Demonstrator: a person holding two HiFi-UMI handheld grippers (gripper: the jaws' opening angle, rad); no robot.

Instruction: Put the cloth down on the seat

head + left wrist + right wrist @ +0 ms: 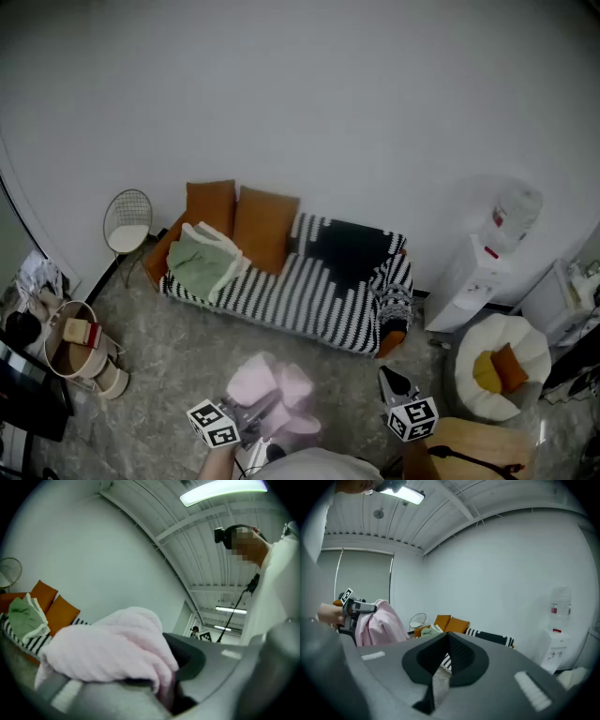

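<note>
A pink cloth (272, 392) hangs bunched from my left gripper (258, 412), which is shut on it low in the head view, above the grey floor. In the left gripper view the cloth (108, 651) drapes over the jaws and hides most of them. The seat is a sofa with a black-and-white striped cover (309, 292), some way ahead of both grippers. My right gripper (387, 382) is held to the right of the cloth, its jaws together with nothing between them (447, 641). From the right gripper view the pink cloth (379, 623) shows at left.
On the sofa lie two orange cushions (264, 227), a green-and-white cloth (202, 262) and a black throw (352, 248). A wire chair (127, 225) and a basket (75, 342) stand left. A water dispenser (487, 262) and a white round seat (497, 366) stand right.
</note>
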